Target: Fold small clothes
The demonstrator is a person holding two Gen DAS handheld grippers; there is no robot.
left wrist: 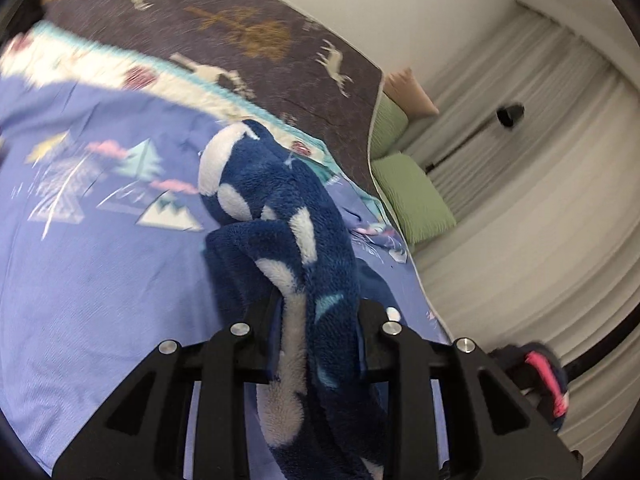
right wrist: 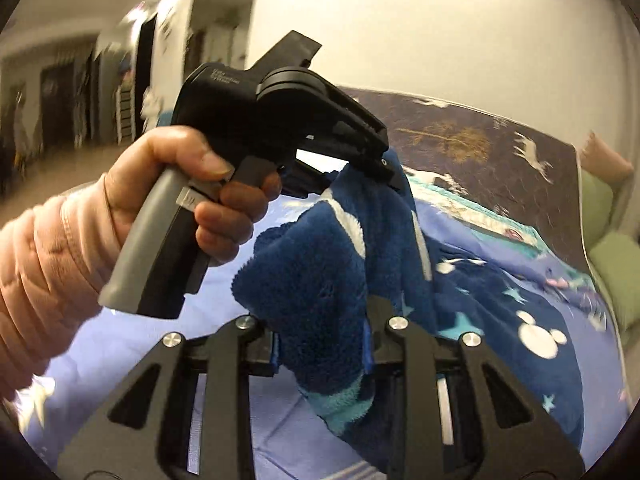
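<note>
A small dark blue fleece garment (left wrist: pixel 280 216) with white and light blue shapes hangs bunched above the bed. My left gripper (left wrist: pixel 316 312) is shut on one part of it. My right gripper (right wrist: pixel 320 336) is shut on another part of the same garment (right wrist: pixel 320 272), close below the left gripper (right wrist: pixel 380 168), which shows in the right wrist view held by a hand in a pink sleeve. The rest of the garment (right wrist: pixel 520 320) trails down onto the bed at the right.
The bed has a light purple printed sheet (left wrist: pixel 100 260) and a dark brown blanket with deer (left wrist: pixel 260 40) at its far side. Green pillows (left wrist: pixel 416 200) and white curtains (left wrist: pixel 520 220) stand beyond the right edge. A dark and pink item (left wrist: pixel 548 380) lies at the right.
</note>
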